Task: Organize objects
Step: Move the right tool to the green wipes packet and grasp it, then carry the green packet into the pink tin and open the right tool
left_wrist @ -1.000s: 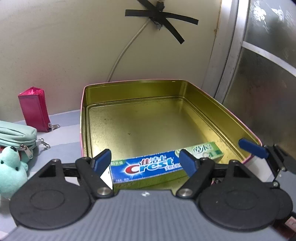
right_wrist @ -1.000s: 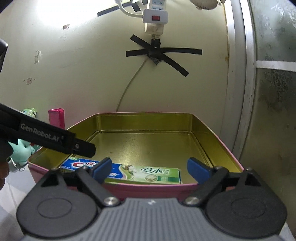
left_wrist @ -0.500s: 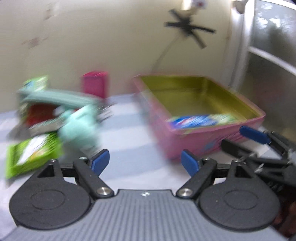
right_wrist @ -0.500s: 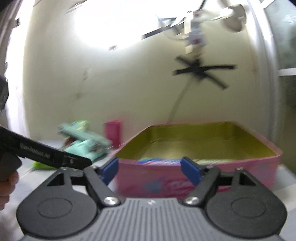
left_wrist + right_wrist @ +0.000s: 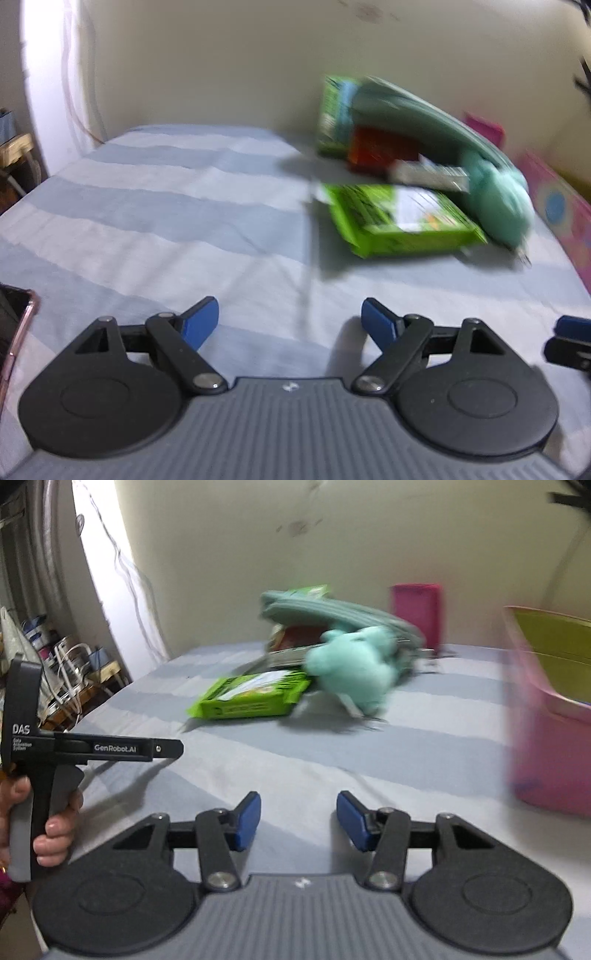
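Above the striped cloth [image 5: 369, 760], both empty tools angled downward, jaws apart.

The bed sheet [image 5: 369, 746] has pale blue and white stripes; the packet [image 5: 251, 698] is bright green (white label), the plush toy [image 5: 351, 668] mint, the tin [image 5: 546, 746] pink.

The supporting surface is a bed [image 5: 155, 221] covered with a sheet in pale blue and white stripes. A green packet [image 5: 255, 696] lies flat on the sheet. Just beside it rests a mint-green plush toy [image 5: 354, 672], touching the packet's far corner. Behind both, a teal pouch [image 5: 332, 609] lies over a blurred red item and a further green packet. A magenta case [image 5: 417, 609] stands upright near the wall. A pink tin [image 5: 546, 760] with a gold interior sits at the right edge.
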